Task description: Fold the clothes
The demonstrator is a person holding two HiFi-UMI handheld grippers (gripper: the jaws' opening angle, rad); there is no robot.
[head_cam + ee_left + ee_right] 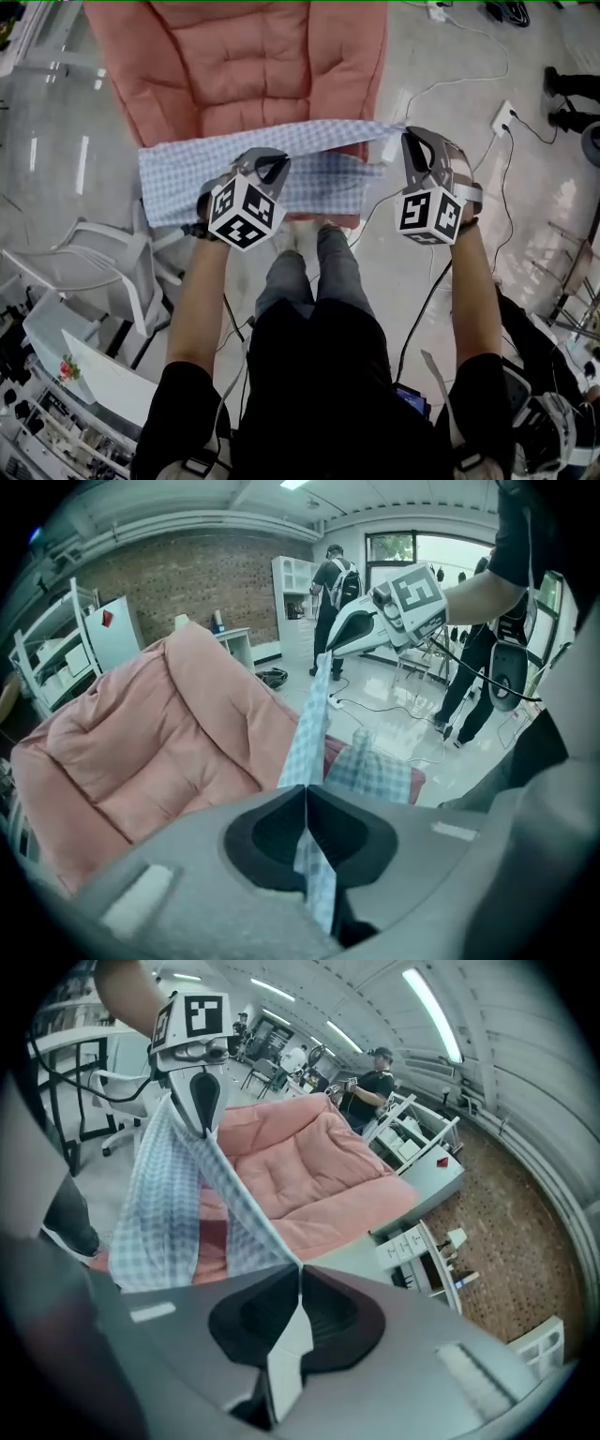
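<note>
Seemingly early on: left gripper and right gripper each clamp the checked cloth's top edge, stretched before the pink cushion — folding remains.

Brick wall, glossy floor, pink sofa, wht shelves, window, ceiling strip lights

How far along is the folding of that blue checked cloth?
Done: left gripper and right gripper are shut on an edge of the cloth. In hand: it hangs stretched between them above the pink cushion. Left: no finished fold shows; all folding remains.
</note>
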